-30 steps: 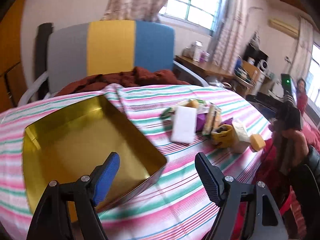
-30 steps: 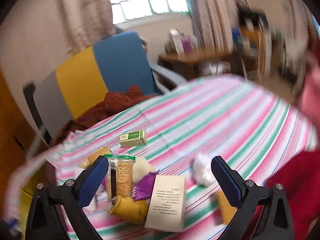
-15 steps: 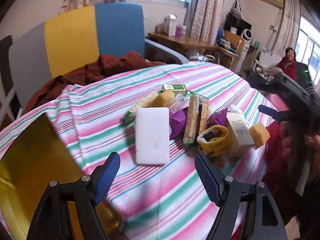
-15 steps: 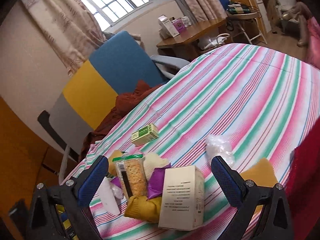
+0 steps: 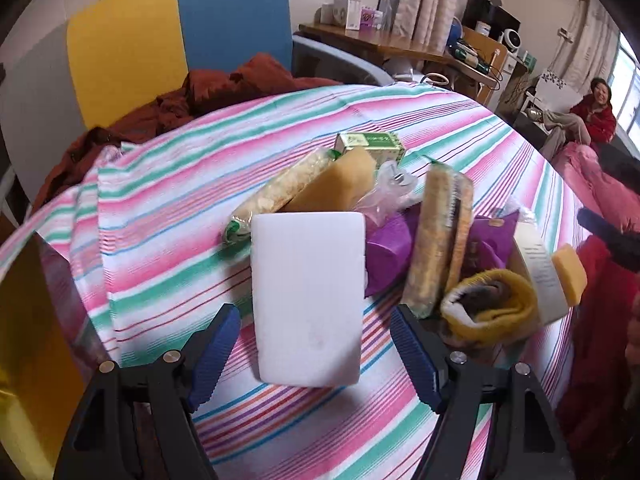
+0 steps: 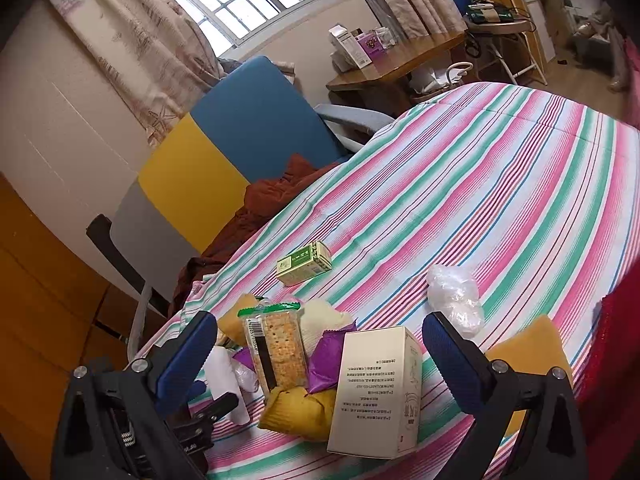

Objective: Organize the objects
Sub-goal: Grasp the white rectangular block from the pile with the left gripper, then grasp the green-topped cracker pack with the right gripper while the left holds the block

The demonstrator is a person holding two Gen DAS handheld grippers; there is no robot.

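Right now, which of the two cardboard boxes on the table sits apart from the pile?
The small green box. It lies alone on the striped cloth, beyond the heap, while the tall cream box leans against the pile.

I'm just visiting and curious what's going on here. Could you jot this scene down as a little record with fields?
Setting: round table with striped tablecloth
Left tongs: open, empty, lined up on white block
Right tongs: open, empty, over the pile
Pile: cracker pack, cream box, yellow sock roll, purple wrappers
Apart from pile: green box, crumpled clear plastic
Container: gold tin, at left edge
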